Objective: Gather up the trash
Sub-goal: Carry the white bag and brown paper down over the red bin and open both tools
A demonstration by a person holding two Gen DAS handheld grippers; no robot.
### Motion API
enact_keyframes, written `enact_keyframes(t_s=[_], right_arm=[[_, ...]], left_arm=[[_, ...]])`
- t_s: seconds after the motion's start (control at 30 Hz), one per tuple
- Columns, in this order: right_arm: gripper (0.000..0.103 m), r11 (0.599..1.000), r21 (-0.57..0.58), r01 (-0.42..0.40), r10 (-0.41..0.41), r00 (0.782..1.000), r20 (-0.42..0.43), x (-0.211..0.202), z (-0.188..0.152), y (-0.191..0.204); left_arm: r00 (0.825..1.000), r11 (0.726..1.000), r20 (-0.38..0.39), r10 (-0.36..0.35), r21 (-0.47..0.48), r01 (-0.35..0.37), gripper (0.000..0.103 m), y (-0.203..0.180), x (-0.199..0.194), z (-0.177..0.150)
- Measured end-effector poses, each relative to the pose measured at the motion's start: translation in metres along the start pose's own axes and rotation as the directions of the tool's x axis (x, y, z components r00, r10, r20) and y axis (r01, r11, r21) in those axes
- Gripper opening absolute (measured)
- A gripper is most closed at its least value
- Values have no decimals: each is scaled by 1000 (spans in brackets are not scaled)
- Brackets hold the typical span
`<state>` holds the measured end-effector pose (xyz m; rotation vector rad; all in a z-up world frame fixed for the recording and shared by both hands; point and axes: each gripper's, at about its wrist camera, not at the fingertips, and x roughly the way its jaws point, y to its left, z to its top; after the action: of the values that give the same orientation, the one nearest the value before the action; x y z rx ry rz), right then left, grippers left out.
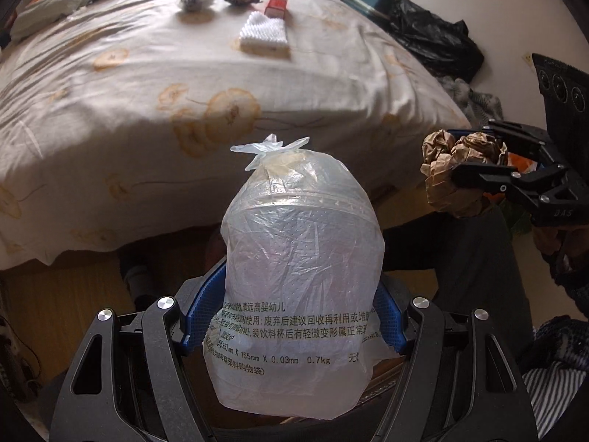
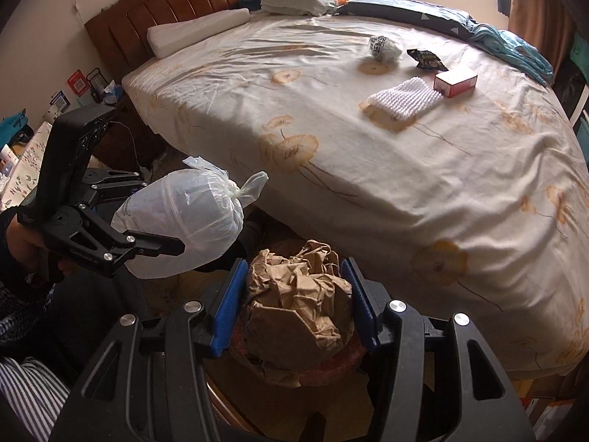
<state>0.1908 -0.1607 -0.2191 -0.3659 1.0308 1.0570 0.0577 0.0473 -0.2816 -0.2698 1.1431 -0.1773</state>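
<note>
Your left fingers [image 1: 294, 326] pinch the knotted bag [image 1: 300, 276]; your right fingers [image 2: 296, 309] pinch crumpled paper [image 2: 298, 305] beside the bed [image 2: 368, 169].

Your two loads hang side by side just off the bed [image 2: 331, 169] edge: the tied bag [image 1: 302, 280] fills the left gripper [image 1: 294, 324], the paper wad [image 2: 298, 294] fills the right gripper [image 2: 294, 305]. Between them there is only a narrow gap. On the bed, open sheet lies before the cloth [image 2: 405, 101], box [image 2: 455, 80], wrapper [image 2: 426, 59] and white wad [image 2: 385, 48].
</note>
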Motion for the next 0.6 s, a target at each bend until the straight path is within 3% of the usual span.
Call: enact_keyframes(t_s=[0.33, 0.6], right_arm=[[52, 1000, 25, -19, 23, 981, -193, 82, -37, -14], [52, 1000, 20, -11, 17, 954, -301, 136, -54, -26]], left_arm=[[979, 1000, -202, 7, 7, -6, 71, 14, 92, -20], [939, 1000, -345, -5, 0, 6, 71, 28, 162, -27]])
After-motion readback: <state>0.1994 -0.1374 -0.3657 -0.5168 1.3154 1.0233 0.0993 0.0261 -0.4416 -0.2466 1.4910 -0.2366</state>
